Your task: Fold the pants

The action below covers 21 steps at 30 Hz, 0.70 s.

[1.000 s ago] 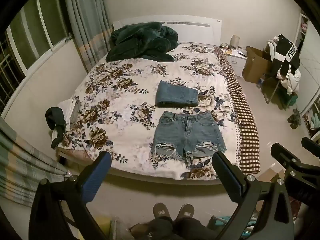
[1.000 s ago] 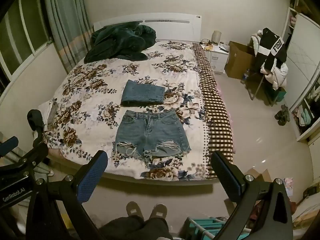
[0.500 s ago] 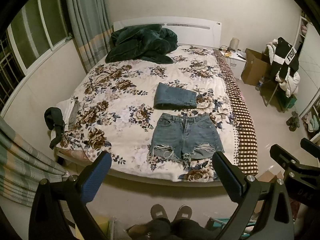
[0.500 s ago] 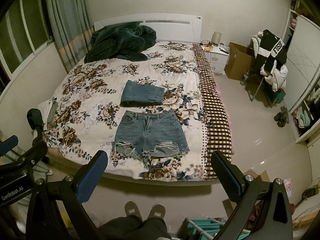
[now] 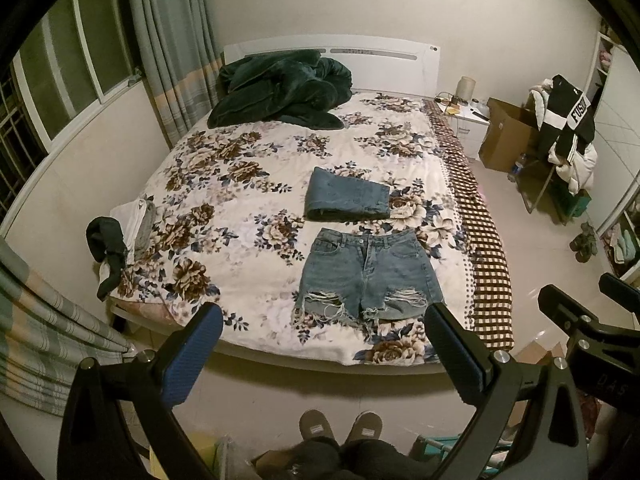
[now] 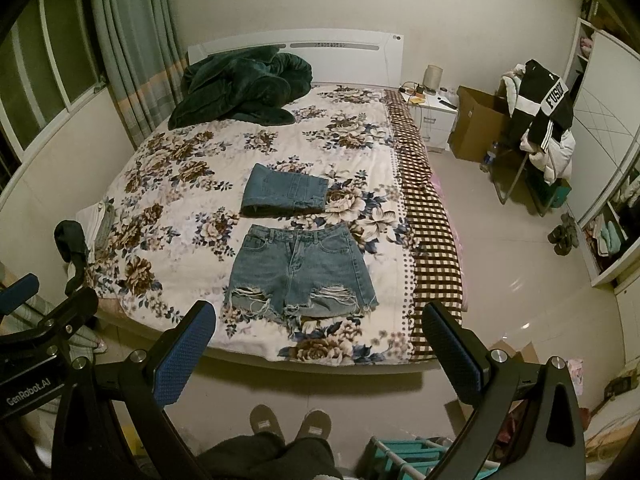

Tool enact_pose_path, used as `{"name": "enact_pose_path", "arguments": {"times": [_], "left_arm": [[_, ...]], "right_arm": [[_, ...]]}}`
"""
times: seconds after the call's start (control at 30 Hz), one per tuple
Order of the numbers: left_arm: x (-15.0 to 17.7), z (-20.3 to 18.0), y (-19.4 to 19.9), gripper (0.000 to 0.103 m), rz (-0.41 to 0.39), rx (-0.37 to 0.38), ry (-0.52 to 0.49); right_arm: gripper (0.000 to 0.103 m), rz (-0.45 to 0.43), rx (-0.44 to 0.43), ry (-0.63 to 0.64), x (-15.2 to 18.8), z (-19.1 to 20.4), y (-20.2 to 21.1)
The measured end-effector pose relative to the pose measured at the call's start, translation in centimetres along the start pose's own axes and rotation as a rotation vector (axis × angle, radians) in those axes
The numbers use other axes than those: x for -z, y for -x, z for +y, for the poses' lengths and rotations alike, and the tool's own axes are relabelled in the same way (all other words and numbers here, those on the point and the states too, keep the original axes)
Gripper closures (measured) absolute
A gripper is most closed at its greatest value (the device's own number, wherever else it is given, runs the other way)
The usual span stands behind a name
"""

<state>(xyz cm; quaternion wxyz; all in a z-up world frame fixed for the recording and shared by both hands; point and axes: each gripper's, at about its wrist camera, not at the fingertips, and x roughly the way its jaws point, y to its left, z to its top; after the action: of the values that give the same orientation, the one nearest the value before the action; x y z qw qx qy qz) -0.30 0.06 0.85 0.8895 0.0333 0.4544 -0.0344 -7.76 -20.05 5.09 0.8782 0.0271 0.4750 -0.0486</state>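
Observation:
A pair of ripped blue denim shorts (image 5: pixel 370 274) (image 6: pixel 300 270) lies flat on the floral bed cover (image 5: pixel 240 184) (image 6: pixel 180 184), waistband away from me, hems near the foot edge. A folded blue denim piece (image 5: pixel 347 199) (image 6: pixel 285 195) lies just beyond it. My left gripper (image 5: pixel 324 354) is open and empty, held off the foot of the bed. My right gripper (image 6: pixel 320 350) is open and empty too, also short of the bed. The right gripper shows at the right edge of the left wrist view (image 5: pixel 576 320).
A dark green blanket (image 5: pixel 280 94) is heaped by the headboard. Dark and white clothes (image 5: pixel 114 248) hang at the bed's left corner. A nightstand (image 6: pixel 434 114), cardboard box (image 6: pixel 478 122) and a chair with jackets (image 6: pixel 540 128) stand to the right. My slippered feet (image 5: pixel 340 432) are below.
Both views have drawn back and lifted slightly; the shorts and bed sit a little higher and further off in the frames. Both grippers stay open.

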Motion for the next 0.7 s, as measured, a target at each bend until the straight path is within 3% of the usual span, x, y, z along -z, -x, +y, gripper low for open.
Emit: {"name": "enact_pose_path", "arguments": {"times": [0.7], "left_arm": [[-0.9,-0.2,0.8,0.000,-0.006,0.002,0.003]], "right_arm": [[0.000,-0.005,-0.003,-0.001,-0.7,0.5,1.1]]}}
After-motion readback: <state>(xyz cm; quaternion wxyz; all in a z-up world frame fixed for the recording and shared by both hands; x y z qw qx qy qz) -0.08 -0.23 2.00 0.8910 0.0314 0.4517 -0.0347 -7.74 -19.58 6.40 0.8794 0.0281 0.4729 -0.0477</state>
